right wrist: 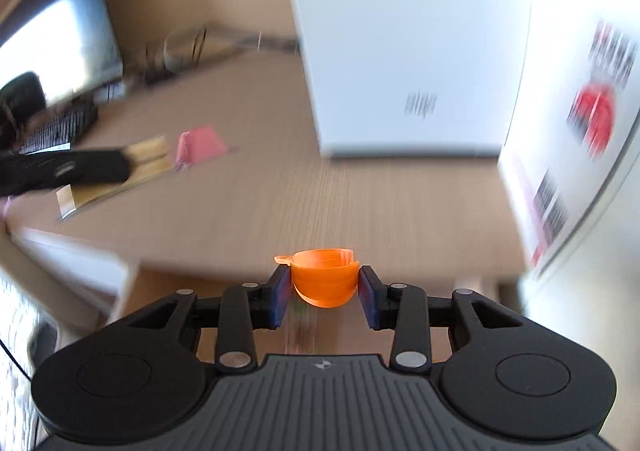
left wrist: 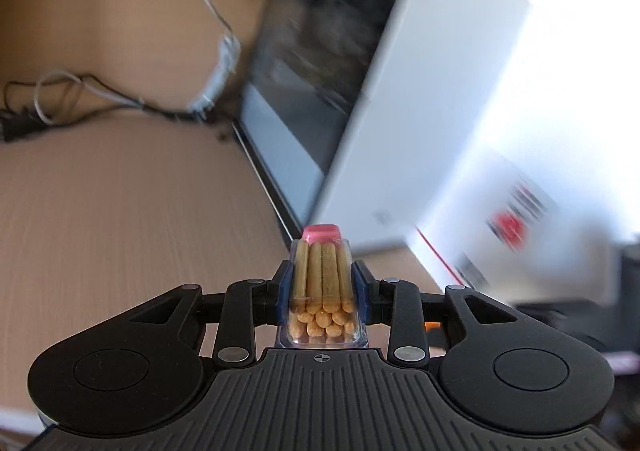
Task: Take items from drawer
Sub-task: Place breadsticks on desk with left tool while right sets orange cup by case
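Observation:
My left gripper (left wrist: 322, 283) is shut on a clear plastic box of tan biscuit sticks (left wrist: 322, 291) with a pink lid, held above the wooden desk (left wrist: 120, 219). In the right wrist view the same box (right wrist: 160, 159) shows at the left, blurred, held by the other gripper's black body (right wrist: 60, 171). My right gripper (right wrist: 323, 287) is shut on a small orange plastic scoop (right wrist: 324, 281), its blue fingers (right wrist: 280, 295) pressing its sides over the desk (right wrist: 280, 191). The drawer itself is not clearly visible.
A tall white box (left wrist: 420, 111) (right wrist: 400, 51) stands on the desk. A second white box with red and black print (left wrist: 512, 227) (right wrist: 580, 131) lies at the right. A dark monitor (left wrist: 312, 63), cables (left wrist: 80, 99) and a keyboard (right wrist: 60, 127) sit behind. Both views are motion-blurred.

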Demonstrator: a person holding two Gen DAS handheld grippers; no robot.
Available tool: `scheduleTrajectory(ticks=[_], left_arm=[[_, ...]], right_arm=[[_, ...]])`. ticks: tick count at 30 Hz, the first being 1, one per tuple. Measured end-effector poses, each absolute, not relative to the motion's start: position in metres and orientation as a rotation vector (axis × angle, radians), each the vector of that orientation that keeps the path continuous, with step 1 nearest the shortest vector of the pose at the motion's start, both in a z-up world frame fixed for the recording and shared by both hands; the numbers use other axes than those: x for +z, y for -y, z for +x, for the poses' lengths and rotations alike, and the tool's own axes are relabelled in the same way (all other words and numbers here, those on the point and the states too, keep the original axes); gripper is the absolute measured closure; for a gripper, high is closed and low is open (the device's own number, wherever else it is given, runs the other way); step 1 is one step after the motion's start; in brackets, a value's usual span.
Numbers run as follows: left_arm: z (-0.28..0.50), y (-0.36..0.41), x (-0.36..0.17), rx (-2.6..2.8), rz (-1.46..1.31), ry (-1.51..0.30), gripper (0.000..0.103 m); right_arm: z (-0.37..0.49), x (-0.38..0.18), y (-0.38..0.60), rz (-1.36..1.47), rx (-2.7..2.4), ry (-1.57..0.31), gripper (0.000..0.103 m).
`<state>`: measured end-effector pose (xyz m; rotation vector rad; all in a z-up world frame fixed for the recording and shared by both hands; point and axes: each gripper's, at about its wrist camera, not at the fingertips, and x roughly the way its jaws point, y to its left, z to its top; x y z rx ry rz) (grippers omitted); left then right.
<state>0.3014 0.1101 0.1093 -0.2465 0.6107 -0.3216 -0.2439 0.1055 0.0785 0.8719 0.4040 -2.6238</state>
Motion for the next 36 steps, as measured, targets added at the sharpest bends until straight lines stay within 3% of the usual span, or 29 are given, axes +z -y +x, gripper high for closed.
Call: scheduleTrajectory(ticks=[3,8,16,25,29,31,36], left_arm=[[0.341,-0.099,0.082,-0.242,-0.240,-0.600,0.068],[0.379,-0.084,0.024,-0.203,-0.170,-0.751,0.068],[0.367,-0.103,-0.002,-0.227,-0.234,-0.758,0.064],[0.371,-0.090,0.006,-0.186,-0.155,-0.742,0.065],[0.364,-0.107,0.027,-0.144,-0.203,-0.628,0.068],[0.360,-0.121,0.041,-0.131,-0.256,-0.580,0.068],[0.341,-0.144,0.067,-0.138,-0.266,-0.600,0.068]], right_arm=[[-0.263,0.095,-0.102,0.769,-2.679,-0.422,0.067],[-0.311,0.094,-0.096,0.760,-2.738,-0.443,0.067],[-0.371,0.055,-0.081,0.886,-2.727,-0.533,0.067],[-0.394,0.035,-0.065,0.918,-2.691,-0.614,0.063],[-0.385,0.037,-0.069,0.902,-2.706,-0.586,0.062],[-0.371,0.044,-0.076,0.856,-2.710,-0.541,0.051],[-0.335,0.059,-0.095,0.823,-2.750,-0.439,0.049]])
